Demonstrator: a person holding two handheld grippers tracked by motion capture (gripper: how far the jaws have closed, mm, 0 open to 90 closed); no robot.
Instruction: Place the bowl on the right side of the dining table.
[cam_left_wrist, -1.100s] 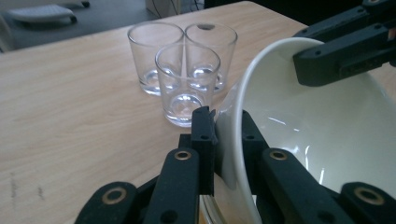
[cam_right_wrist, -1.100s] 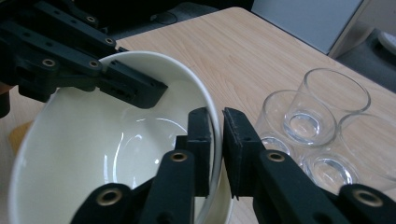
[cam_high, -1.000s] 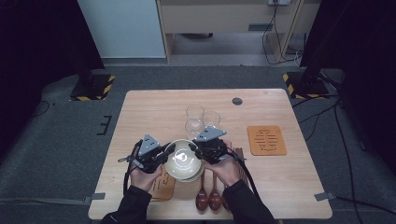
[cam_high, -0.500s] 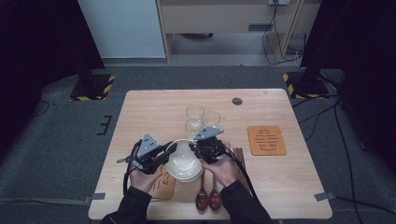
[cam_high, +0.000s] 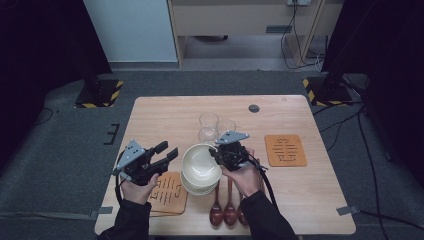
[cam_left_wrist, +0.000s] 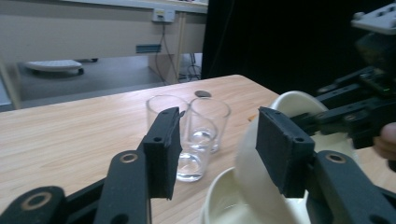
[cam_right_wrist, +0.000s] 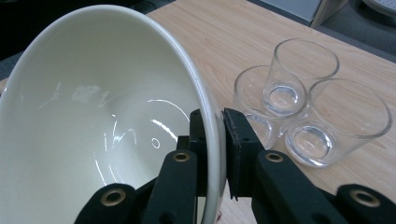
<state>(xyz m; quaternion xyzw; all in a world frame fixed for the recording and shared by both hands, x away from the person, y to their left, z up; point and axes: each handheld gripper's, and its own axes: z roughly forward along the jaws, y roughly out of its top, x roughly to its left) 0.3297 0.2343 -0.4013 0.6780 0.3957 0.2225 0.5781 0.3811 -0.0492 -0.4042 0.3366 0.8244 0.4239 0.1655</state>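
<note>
My right gripper (cam_high: 216, 152) is shut on the right rim of a cream bowl (cam_high: 200, 162) and holds it tilted just above a stack of like bowls (cam_high: 197, 189). In the right gripper view the jaws pinch the bowl's rim (cam_right_wrist: 212, 140), with its inside (cam_right_wrist: 102, 126) facing the camera. My left gripper (cam_high: 169, 153) hangs to the bowl's left, apart from it. Its jaws have just been opening and nothing is between them (cam_left_wrist: 217, 144). The tilted bowl (cam_left_wrist: 250, 163) lies beyond its right pad.
Three clear glasses (cam_high: 210, 125) stand just behind the bowls, close to my right gripper. An orange slotted coaster (cam_high: 285, 150) lies to the right, another coaster (cam_high: 170, 192) under my left hand. Wooden spoons (cam_high: 223, 210) lie near the front edge.
My left gripper has let go of the bowl's left rim, opened, and drawn away to the left and up. The bowl stays in my right gripper, now tilted.
</note>
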